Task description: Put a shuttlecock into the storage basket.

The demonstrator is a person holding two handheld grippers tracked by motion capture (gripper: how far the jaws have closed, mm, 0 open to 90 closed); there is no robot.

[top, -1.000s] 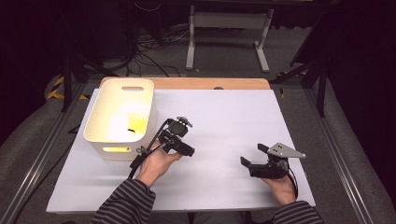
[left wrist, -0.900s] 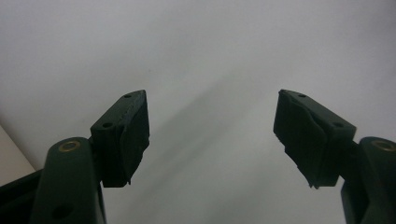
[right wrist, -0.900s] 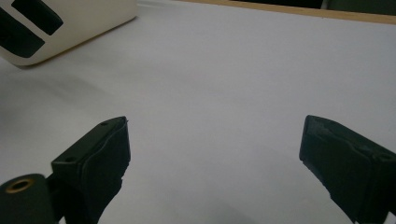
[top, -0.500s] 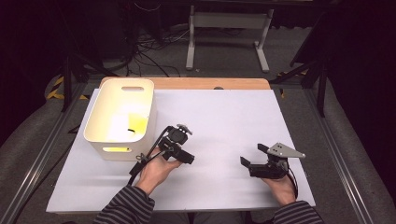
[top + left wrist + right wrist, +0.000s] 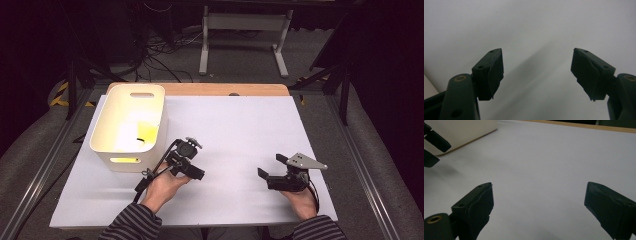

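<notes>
White bin [image 5: 131, 125] is seen just left-forward of the left gripper [image 5: 192, 170], both grippers spread empty, right gripper [image 5: 267, 176] well apart across the desk [image 5: 240, 125].

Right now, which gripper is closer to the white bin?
Left. The left gripper sits just off the white bin's near right corner; the right gripper is far to its right.

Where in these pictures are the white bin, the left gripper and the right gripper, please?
white bin [image 5: 150, 102]: high view, on its right rim.
left gripper [image 5: 537, 73]: left gripper view, midway between its open jaws.
right gripper [image 5: 539, 207]: right gripper view, midway between its open jaws.
</notes>
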